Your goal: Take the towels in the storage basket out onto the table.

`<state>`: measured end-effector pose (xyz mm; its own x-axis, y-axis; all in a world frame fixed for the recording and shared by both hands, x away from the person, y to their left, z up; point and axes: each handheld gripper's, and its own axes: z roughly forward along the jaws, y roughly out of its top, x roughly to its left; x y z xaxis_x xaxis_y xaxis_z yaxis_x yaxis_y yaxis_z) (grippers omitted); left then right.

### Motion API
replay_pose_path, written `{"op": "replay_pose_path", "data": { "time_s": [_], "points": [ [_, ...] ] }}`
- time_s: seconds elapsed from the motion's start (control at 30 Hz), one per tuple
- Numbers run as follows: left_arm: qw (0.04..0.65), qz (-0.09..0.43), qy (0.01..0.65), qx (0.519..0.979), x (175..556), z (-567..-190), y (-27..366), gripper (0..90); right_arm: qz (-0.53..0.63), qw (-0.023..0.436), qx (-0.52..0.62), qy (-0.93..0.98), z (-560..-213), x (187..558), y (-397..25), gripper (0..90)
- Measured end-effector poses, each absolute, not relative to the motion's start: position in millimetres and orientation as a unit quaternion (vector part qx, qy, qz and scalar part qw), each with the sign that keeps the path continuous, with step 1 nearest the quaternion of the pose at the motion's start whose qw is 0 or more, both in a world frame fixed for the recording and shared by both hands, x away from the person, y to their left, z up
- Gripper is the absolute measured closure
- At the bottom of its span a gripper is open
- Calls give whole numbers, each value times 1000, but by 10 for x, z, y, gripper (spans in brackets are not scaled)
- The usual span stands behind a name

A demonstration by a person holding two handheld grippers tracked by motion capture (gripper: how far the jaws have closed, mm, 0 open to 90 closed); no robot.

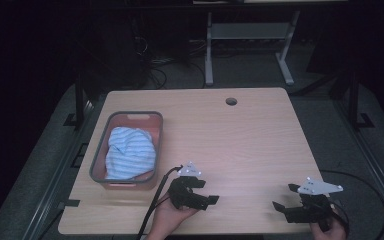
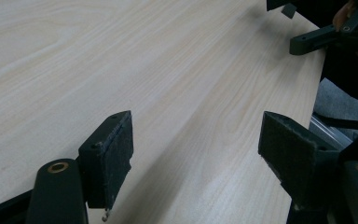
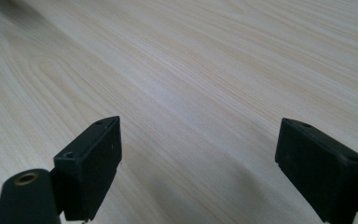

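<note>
A grey-rimmed bin [image 1: 98,156] with a pinkish inside stands at the table's left, and a blue-and-white striped cloth [image 1: 130,152] lies bunched in it. My left gripper [image 1: 207,192] rests near the front edge just right of the bin, jaws pointing right, open with nothing between them [image 2: 196,154]. My right gripper [image 1: 284,197] sits at the front right corner, jaws pointing left, open over bare wood [image 3: 198,156]. In the left gripper view the right gripper [image 2: 324,28] appears at the top right.
The light wooden table [image 1: 230,145] has a round cable hole [image 1: 231,101] near its far edge. Behind it stand the white legs of another desk [image 1: 209,50] and loose cables on the floor. A black cable [image 1: 155,205] trails from the left gripper.
</note>
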<state>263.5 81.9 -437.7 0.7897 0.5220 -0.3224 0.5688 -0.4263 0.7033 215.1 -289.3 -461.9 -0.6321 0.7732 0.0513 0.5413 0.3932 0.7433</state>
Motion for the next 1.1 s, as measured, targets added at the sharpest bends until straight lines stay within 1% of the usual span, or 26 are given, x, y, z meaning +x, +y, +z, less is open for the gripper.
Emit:
{"op": "replay_pose_path", "data": {
  "time_s": [0.43, 0.63, 1.1],
  "points": [
    [436, -24, 319, 841, 2742, -4143, 754, 236, 378, 155, 404, 818, -4619, 2153, -2902, 141],
    [427, -15, 315, 847, 2830, -3997, 693, 227, 377, 156, 405, 818, -4618, 2154, -2903, 141],
    [416, -29, 326, 848, 3063, -3813, 675, 228, 377, 156, 400, 820, -4605, 2148, -2895, 140]
  ]
}}
